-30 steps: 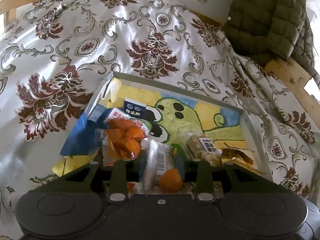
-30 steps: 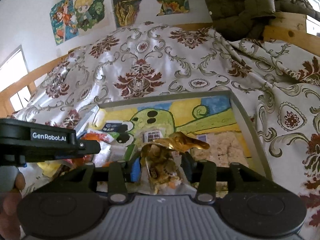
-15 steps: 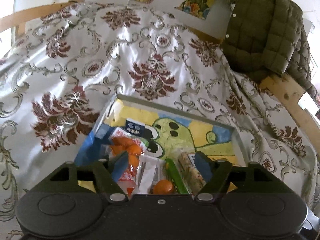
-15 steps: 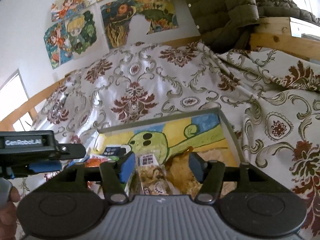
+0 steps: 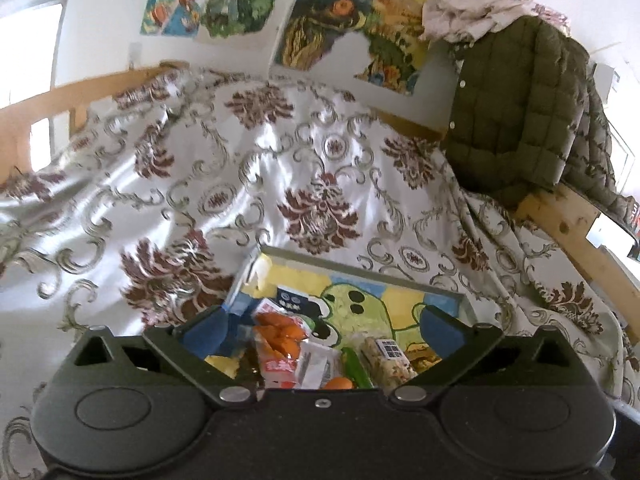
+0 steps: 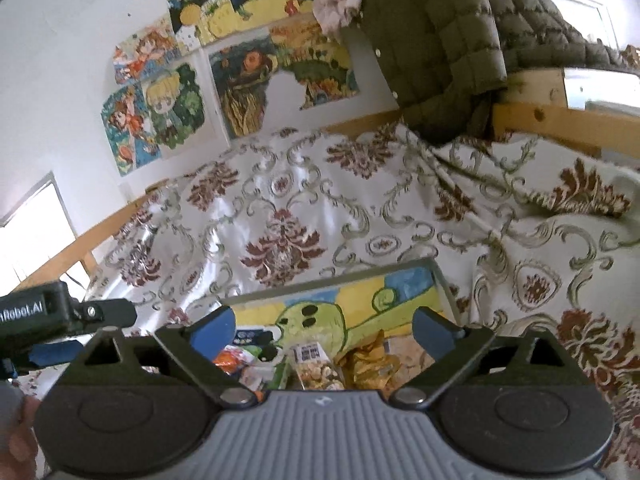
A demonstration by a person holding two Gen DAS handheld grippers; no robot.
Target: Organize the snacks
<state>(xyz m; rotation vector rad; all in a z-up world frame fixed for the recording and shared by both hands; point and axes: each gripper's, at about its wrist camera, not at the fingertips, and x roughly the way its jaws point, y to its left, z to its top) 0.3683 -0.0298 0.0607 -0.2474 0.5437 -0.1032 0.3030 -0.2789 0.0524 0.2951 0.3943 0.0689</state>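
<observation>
Snack packets, among them a clear packet of orange pieces (image 5: 280,334) and a gold foil packet (image 6: 368,362), lie in the shallow grey-rimmed tray with a green cartoon print (image 5: 360,262) on the floral bedspread (image 5: 240,184). A second ago the left tool (image 5: 324,328) pinched a packet and the right tool (image 6: 324,326) the gold one; both sets of jaws have just been opening and now stand wide and empty, above the snacks. Both deliveries look complete, freeing the tools for further sorting.
</observation>
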